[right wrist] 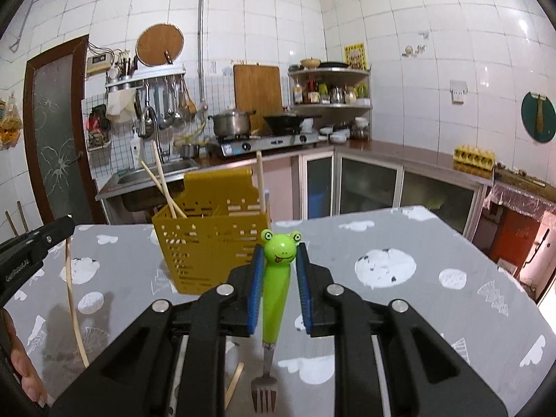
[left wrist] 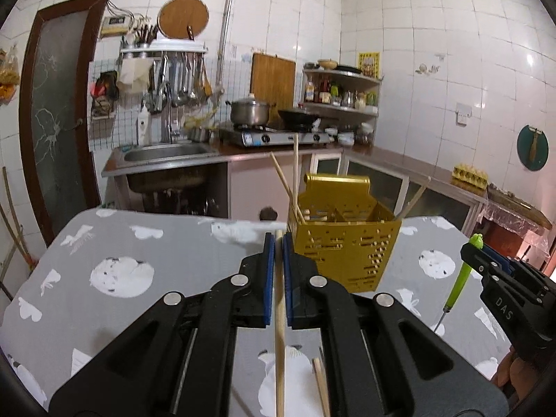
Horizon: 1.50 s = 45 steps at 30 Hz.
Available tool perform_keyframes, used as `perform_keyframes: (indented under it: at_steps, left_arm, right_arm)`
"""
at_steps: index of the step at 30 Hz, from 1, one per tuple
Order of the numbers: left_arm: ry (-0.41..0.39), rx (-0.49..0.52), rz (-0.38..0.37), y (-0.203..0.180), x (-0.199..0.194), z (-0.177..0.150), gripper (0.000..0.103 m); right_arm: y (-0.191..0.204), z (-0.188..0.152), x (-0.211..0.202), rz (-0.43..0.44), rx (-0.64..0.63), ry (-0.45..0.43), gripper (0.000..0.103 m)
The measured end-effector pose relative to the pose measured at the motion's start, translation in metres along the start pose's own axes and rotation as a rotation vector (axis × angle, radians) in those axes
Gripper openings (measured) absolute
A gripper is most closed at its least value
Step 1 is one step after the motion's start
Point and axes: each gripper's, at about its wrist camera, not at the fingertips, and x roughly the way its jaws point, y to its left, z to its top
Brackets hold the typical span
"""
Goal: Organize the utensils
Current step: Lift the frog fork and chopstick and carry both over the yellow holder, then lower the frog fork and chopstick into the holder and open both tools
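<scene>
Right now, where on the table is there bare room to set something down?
Free: the grey cloth left of the yellow caddy, and the patch right of the caddy toward the table's far corner. Crowded: the near middle, where a loose chopstick lies beneath both grippers.

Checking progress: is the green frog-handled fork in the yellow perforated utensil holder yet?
Out. The green frog-handled fork hangs tines-down in the right gripper, in front of the yellow perforated utensil holder.

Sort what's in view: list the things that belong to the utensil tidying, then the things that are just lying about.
Job: left gripper on a chopstick; right gripper on the frog-handled fork; yellow utensil holder; loose chopstick.

Lying about: pot, wok, egg carton.
</scene>
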Motion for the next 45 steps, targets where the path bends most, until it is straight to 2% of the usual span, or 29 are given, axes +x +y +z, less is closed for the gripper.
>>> perform_keyframes:
  at_steps: [9,15,22,28,32,39,45]
  left_arm:
    - [-0.063,-0.036,-0.016,0.009,-0.002,0.016,0.004]
    - [-0.096,-0.036,-0.029,0.009,0.000,0.035,0.004]
    - [-0.167,-0.015,-0.048,0.001,-0.004,0.080,0.004]
    - [-0.229,0.003,-0.081,-0.012,-0.010,0.137,0.004]
    - [-0.267,0.015,-0.089,-0.022,-0.007,0.163,0.004]
    - [-0.296,0.036,-0.101,-0.045,0.031,0.180,0.003]
    - [-0.234,0.030,-0.125,-0.050,0.082,0.160,0.003]
  right_arm:
    - [0.000,0.016,-0.002,0.019,-0.004,-0.051,0.019]
    - [0.005,0.038,0.001,0.048,-0.012,-0.063,0.019]
    - [0.016,0.076,-0.001,0.064,-0.032,-0.105,0.019]
    - [0.023,0.126,-0.001,0.081,-0.037,-0.163,0.019]
    - [0.031,0.154,0.009,0.074,-0.044,-0.185,0.019]
    - [0.037,0.177,0.051,0.068,-0.017,-0.176,0.019]
    - [0.034,0.155,0.100,0.050,-0.016,-0.108,0.019]
